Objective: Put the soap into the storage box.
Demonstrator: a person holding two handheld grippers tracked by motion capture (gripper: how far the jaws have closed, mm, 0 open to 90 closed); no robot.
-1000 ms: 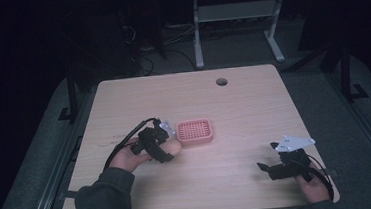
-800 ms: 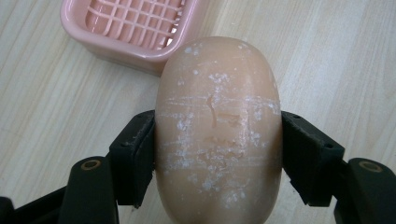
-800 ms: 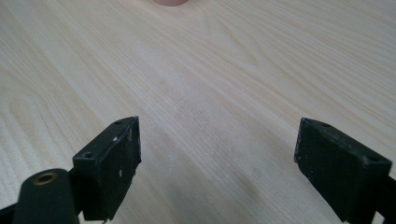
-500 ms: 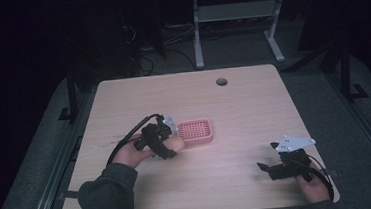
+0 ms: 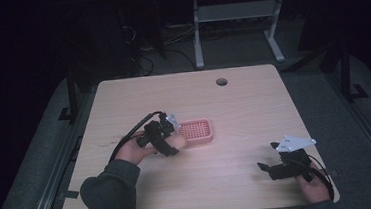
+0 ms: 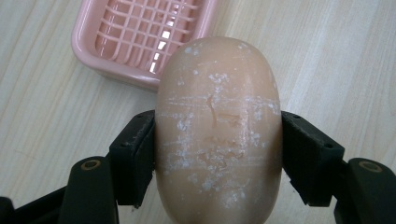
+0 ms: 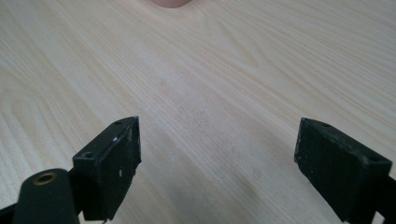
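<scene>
Nearest the person, the right claw (image 5: 264, 167) rests low over the near right corner of the wooden surface (image 5: 253, 104), its jaws spread wide with nothing between them; in the right gripper view bare wood grain lies ahead of them, and a sliver of something pink, probably the dish, peeks in at the top edge. This hand looks idle and has no part in the current step.

Farther in, the left claw (image 6: 217, 154) is clenched on a tan bar of soap (image 6: 218, 126), gripping it across its short sides about halfway along its length. The bar is scuffed and flecked with white, and it is held clear of the wood, pointing toward the pink soap dish (image 6: 140, 39) just beyond its tip.

The step in hand looks like carrying the soap to the dish. In the high view the soap (image 5: 178, 142) sits just beside the dish's near left edge, not yet over its grid. The next move calls for a short advance forward until the bar is centred above the slotted tray, then lowering it flat before the jaws part.
</scene>
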